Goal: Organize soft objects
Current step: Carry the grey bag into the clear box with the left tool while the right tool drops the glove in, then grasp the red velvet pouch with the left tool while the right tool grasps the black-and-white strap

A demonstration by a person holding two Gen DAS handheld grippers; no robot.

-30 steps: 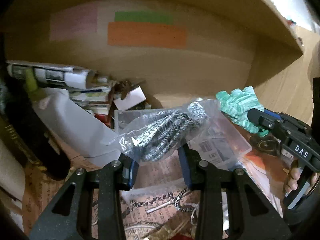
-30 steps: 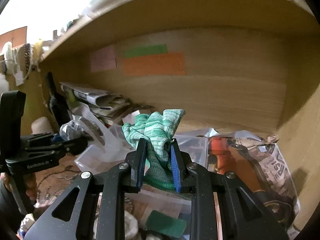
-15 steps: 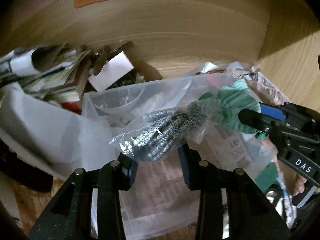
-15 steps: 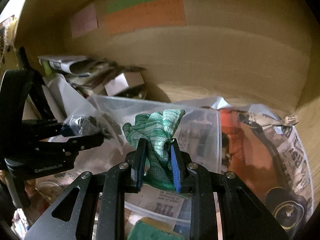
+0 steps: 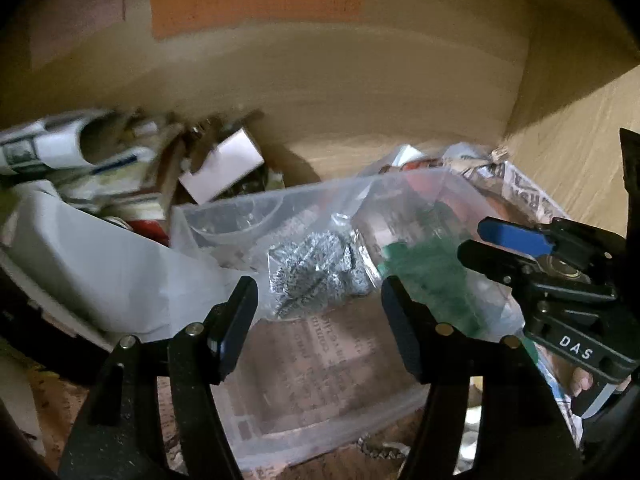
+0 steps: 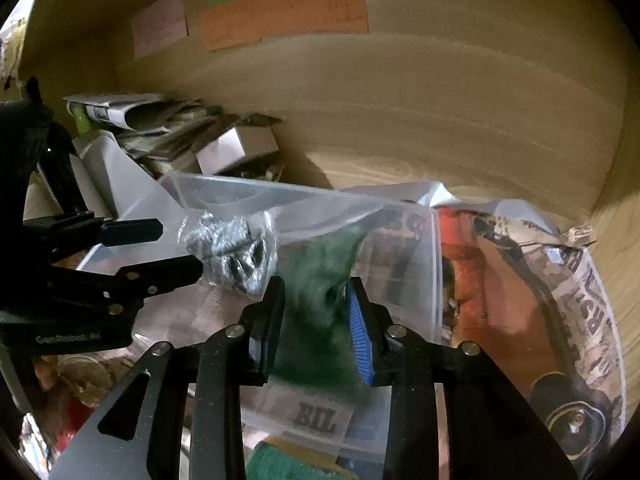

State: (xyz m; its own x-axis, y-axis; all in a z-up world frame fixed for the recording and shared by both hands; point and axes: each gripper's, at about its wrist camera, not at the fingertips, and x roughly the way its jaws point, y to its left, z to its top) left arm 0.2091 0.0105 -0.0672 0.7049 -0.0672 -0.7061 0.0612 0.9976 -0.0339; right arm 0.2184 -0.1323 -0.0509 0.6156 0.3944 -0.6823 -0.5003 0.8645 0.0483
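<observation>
Left wrist view, L to R: rolled newspaper [image 5: 48, 148] at upper left of frame, small white box [image 5: 224, 170] beside it at upper centre-left. Clear plastic bin [image 5: 256, 216] fills frame centre. Bagged grey knit item [image 5: 316, 268] lies inside the bin, just beyond the left gripper [image 5: 318, 292]. Jaws wide apart, nothing between them; the bag is not touched. Green glove [image 5: 428, 276], blurred, lies in the bin right of centre. Right gripper [image 5: 496, 246] enters from right edge of frame.

Right wrist view, L to R: left gripper [image 6: 168, 250] at left edge of frame, jaws apart, bagged grey knit item [image 6: 234, 252] just off its tips. Clear plastic bin [image 6: 224, 190] at centre. Right gripper [image 6: 316, 320] at lower centre, jaws parted. Green glove [image 6: 320, 280] sits between them, motion-blurred; contact w/ pads can't be told. Printed newspaper wrap [image 6: 576, 280] w/ orange contents at right of frame, outside the bin wall.

Orange label [image 6: 284, 12] on the wooden back panel, top centre.
</observation>
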